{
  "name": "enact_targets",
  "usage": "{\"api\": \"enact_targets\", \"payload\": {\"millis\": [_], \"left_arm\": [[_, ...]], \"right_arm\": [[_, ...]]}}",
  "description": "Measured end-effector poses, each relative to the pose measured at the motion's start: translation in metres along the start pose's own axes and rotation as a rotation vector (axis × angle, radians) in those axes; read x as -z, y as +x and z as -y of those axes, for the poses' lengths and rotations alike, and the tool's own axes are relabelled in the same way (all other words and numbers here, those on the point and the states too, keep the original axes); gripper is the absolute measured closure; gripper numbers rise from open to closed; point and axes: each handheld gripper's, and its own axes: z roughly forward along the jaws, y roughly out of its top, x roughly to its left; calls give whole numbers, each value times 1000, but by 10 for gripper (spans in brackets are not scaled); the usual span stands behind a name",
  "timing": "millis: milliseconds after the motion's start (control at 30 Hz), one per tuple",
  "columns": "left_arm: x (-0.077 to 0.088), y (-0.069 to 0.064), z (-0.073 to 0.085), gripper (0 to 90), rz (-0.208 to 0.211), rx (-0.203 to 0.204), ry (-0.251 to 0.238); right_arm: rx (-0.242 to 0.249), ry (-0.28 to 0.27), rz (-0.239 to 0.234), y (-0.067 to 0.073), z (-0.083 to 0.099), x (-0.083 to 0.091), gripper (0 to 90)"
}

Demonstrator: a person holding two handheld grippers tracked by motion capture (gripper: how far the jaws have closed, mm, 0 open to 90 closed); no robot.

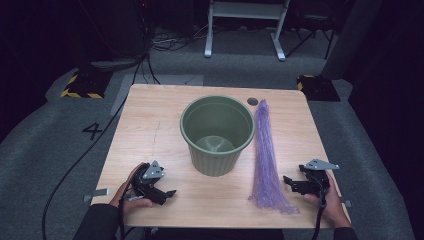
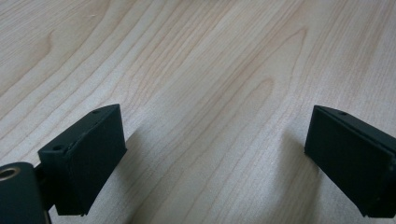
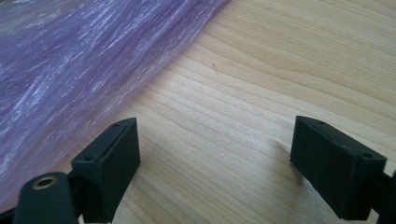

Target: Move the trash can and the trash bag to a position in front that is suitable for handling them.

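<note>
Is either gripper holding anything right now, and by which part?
Nothing held: left gripper and right gripper are both open over bare table; the purple bag lies untouched.

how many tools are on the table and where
2. The left tool sits at the table's near left, beside the green bin. The right tool sits at the near right, next to the purple bag. Both are open and hold nothing.

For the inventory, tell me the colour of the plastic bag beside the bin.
Translucent purple; the plastic bag shows best in the right gripper view.
</note>
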Motion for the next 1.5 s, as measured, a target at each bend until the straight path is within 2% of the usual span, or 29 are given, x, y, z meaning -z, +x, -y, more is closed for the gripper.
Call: {"api": "enact_targets", "payload": {"millis": [367, 433, 533, 600, 667, 900, 1067, 1133, 1333, 1500], "left_arm": [[0, 0, 0, 49, -3, 3, -1], [0, 0, 0, 49, -3, 3, -1], [0, 0, 0, 48, -2, 3, -1], [0, 0, 0, 48, 0, 2, 0], [0, 1, 0, 47, 1, -1, 0], [0, 1, 0, 46, 3, 0, 0], [0, 1, 0, 47, 2, 0, 0], [0, 1, 0, 46, 2, 0, 0], [0, 1, 0, 47, 3, 1, 0], [0, 1, 0, 47, 3, 0, 0]], "right_arm": [[-4, -12, -16, -2, 1, 4, 161], [-19, -24, -28, -4, 1, 7, 162], [-12, -52, -18, -2, -3, 16, 171], [3, -91, -37, 1, -9, 25, 158], [13, -121, -33, 4, -14, 31, 169], [67, -174, -46, 12, -34, 43, 176], [101, -197, -56, 18, -45, 42, 206], [134, -209, -75, 24, -55, 40, 206], [176, -223, -103, 39, -75, 31, 202], [211, -235, -133, 54, -87, 26, 237]]}}
